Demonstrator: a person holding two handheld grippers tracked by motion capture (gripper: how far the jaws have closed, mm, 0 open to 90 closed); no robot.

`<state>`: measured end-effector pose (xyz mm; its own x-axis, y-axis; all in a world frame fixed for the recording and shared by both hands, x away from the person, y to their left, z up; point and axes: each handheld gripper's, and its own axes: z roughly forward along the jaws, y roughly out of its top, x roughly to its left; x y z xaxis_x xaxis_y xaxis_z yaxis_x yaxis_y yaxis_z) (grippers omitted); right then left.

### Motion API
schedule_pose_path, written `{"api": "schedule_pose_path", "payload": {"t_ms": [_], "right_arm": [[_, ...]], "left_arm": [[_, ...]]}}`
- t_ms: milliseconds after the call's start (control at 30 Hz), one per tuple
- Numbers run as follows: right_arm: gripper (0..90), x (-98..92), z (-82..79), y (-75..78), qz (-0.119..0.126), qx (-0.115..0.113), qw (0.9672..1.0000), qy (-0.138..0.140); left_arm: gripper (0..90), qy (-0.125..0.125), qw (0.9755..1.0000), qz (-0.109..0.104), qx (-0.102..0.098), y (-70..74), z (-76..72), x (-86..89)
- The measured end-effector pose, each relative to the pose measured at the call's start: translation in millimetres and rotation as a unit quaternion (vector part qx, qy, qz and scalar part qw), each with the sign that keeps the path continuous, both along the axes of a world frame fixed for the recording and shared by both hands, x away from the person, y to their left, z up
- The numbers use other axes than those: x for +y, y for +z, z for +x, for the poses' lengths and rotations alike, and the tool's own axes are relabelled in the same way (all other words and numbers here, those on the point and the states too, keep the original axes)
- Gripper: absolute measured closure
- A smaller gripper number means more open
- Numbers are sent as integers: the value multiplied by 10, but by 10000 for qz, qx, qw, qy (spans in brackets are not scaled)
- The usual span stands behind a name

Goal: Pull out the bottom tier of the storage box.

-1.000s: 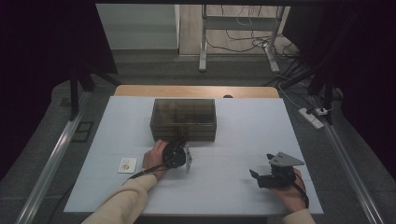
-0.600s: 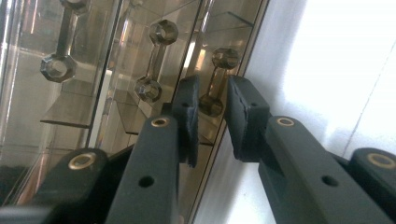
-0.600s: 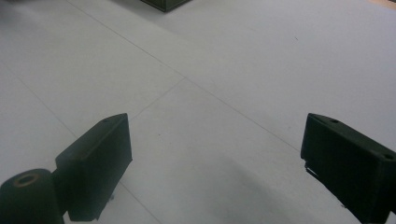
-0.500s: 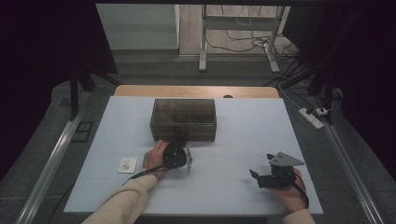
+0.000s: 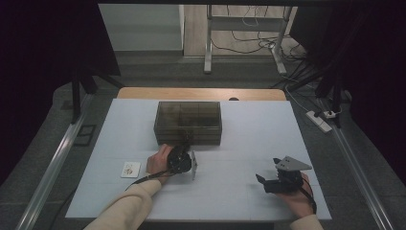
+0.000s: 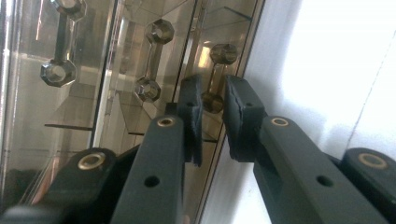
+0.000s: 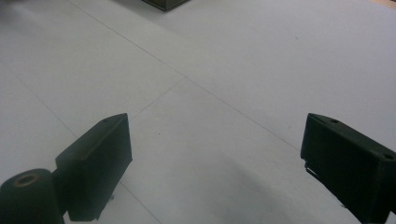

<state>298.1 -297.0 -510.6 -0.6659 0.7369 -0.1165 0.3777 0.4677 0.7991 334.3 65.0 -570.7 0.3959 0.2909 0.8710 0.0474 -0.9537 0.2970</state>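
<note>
Up close, the smoky transparent box [image 6: 93, 84] carries 3 faceted dumbbell-shaped handles [image 6: 154, 60].

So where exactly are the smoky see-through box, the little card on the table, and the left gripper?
Smoky see-through box [image 5: 187, 122]: high view, on its front wall.
Little card [image 5: 130, 169]: high view, on the card's middle.
Left gripper [image 6: 211, 112]: left gripper view, midway between its two jaws, against the box.

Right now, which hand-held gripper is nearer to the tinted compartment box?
Left. The left hand-held gripper sits at the tinted compartment box, at its near wall. The right hand-held gripper rests on the table, well off toward the near right.
</note>
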Motion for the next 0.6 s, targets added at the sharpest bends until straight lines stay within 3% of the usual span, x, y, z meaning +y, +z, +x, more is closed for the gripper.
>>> {"api": "schedule_pose_path", "payload": {"t_ms": [600], "right_arm": [[86, 3, -1, 1, -5, -1, 10000, -5]], "left_arm": [[771, 16, 9999, 127, -77, -13, -6, -10]]}}
